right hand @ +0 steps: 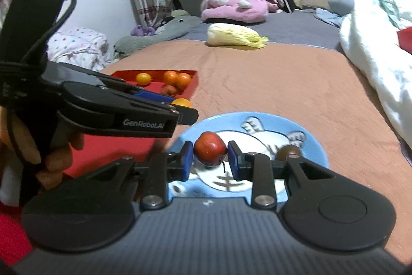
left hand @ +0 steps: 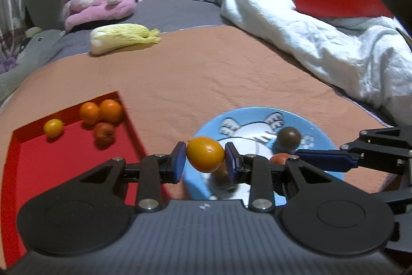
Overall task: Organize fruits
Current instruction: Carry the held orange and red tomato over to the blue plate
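My left gripper (left hand: 205, 158) is shut on a yellow-orange fruit (left hand: 205, 153), held above the near left rim of a blue cartoon plate (left hand: 319, 135). A dark brown fruit (left hand: 289, 137) lies on that plate. My right gripper (right hand: 209, 157) is shut on a small red fruit (right hand: 209, 149) over the same blue plate (right hand: 314, 143), where the dark brown fruit (right hand: 287, 152) rests. A red tray (left hand: 64, 159) to the left holds several orange and red fruits (left hand: 103, 117). In the right wrist view the left gripper (right hand: 181, 107) reaches in from the left, in front of the red tray (right hand: 191, 88).
The plate and tray lie on an orange-brown blanket (left hand: 206, 63) on a bed. A yellow cabbage toy (left hand: 123, 36), pink plush (left hand: 100, 4) and white quilt (left hand: 322, 38) lie farther back. A red box (left hand: 340, 0) sits on the quilt. A hand (right hand: 54, 159) grips the left tool.
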Available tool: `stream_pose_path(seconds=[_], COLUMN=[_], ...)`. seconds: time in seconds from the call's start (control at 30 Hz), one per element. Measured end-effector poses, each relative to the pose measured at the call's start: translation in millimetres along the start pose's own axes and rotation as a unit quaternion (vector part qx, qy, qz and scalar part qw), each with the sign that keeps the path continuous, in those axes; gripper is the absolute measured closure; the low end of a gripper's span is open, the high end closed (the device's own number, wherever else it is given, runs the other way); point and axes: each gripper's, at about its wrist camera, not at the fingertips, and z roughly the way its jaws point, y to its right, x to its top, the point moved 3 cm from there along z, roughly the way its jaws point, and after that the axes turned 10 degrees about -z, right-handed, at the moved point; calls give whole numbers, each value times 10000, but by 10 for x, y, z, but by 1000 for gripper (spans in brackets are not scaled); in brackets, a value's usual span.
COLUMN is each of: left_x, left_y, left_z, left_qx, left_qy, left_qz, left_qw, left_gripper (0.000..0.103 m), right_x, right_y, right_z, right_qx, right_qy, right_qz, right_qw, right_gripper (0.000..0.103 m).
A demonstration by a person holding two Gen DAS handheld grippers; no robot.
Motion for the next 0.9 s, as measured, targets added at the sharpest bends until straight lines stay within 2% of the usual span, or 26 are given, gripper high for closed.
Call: stream_pose_path(seconds=[0.4, 0.9], left_x=[-30, -248], left_y=[350, 456], left_z=[240, 239], left_qx=[-142, -222], left_qy=[-136, -295], left_qz=[46, 175], left_qw=[9998, 9992], left_gripper=[65, 65], right_x=[-205, -303], right_y=[289, 488], right_z=[-35, -36], right_qx=[-210, -477], right_qy=[-98, -193], right_qz=[259, 370], right_qw=[9994, 9980], right_gripper=[71, 70])
